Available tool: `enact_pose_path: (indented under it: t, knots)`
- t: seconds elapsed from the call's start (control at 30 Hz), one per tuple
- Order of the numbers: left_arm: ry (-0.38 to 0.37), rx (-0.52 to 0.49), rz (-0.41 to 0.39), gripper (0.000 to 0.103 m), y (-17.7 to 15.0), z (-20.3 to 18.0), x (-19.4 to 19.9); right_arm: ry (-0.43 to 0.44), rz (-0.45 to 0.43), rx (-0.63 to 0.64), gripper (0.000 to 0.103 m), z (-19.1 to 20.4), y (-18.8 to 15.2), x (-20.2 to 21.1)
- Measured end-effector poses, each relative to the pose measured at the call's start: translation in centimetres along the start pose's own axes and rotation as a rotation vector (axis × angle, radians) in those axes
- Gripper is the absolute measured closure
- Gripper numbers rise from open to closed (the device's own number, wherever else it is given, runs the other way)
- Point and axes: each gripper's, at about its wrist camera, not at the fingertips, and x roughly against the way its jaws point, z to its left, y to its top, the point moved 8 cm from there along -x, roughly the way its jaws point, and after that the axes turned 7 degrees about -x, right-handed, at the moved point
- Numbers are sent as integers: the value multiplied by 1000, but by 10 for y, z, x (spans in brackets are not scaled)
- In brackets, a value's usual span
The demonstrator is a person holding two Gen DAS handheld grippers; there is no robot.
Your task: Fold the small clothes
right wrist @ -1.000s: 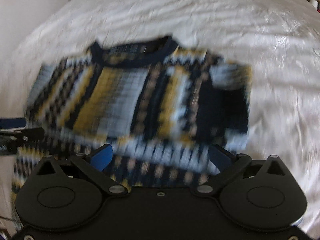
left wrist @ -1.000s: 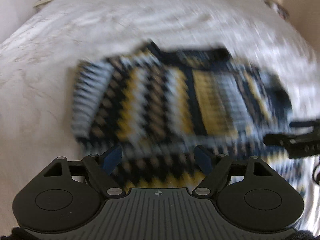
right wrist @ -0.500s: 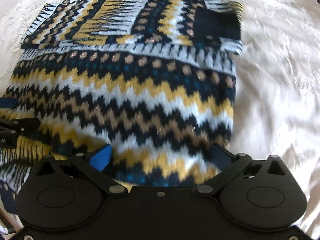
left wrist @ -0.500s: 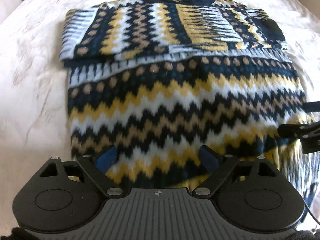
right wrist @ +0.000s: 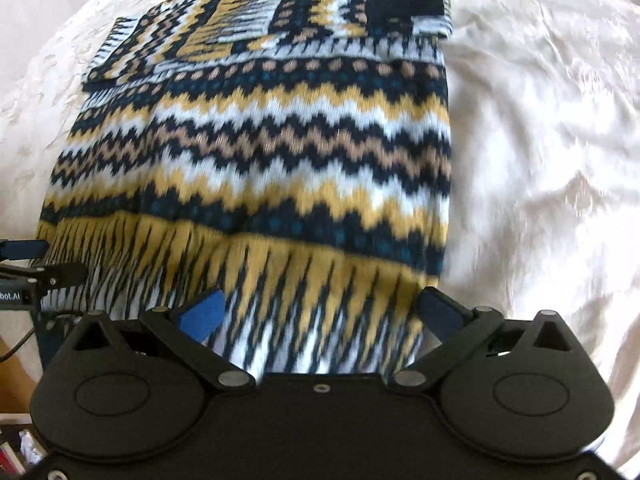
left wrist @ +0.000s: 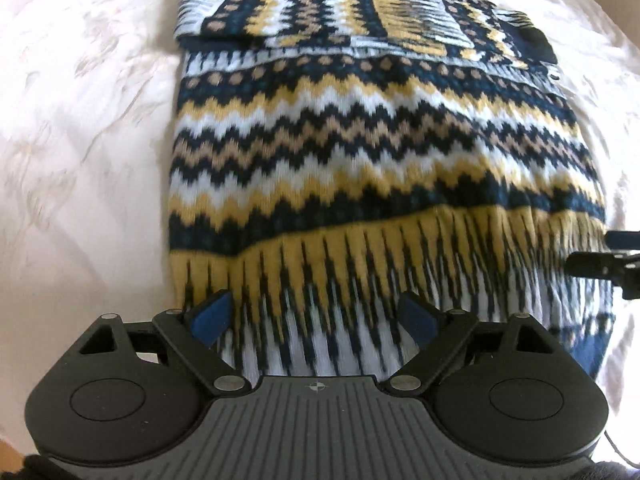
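Left gripper [left wrist: 316,314] and right gripper [right wrist: 320,312], both open, hover over the sweater's [left wrist: 376,152] hem.
Sleeves lie folded in across its chest on the bed [left wrist: 80,120], apparently ready for a bottom-up fold.

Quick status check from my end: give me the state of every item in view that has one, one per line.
Patterned knit sweater: lying flat on the bed cover, both sleeves folded across the chest, bottom half not yet folded up.
White bed cover: spread out, lightly wrinkled.
Left gripper: open, fingers over the sweater's hem, nothing pinched.
Right gripper: open, fingers over the hem, nothing pinched.
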Motion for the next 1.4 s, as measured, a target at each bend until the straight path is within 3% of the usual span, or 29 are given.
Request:
enact_pose_path:
  t: [0.13,0.33,0.6,0.97,1.4]
  knots:
    - [8,20,12,14,-14,-4,5,36,19,-13,0,-9,-21,6]
    - [-2,86,29,14,-40,-7,14,72,23,-21,0,-19,-20,15]
    - [-54,120,74,14,-74,-5,13,54,18,-30,0,-18,-35,18]
    - [-114,136,-108,14,-76,20,40,25,-66,-164,0,-15,-61,38]
    - [-135,55,-186,14,-78,23,39,51,-143,-257,0,-7,-78,48]
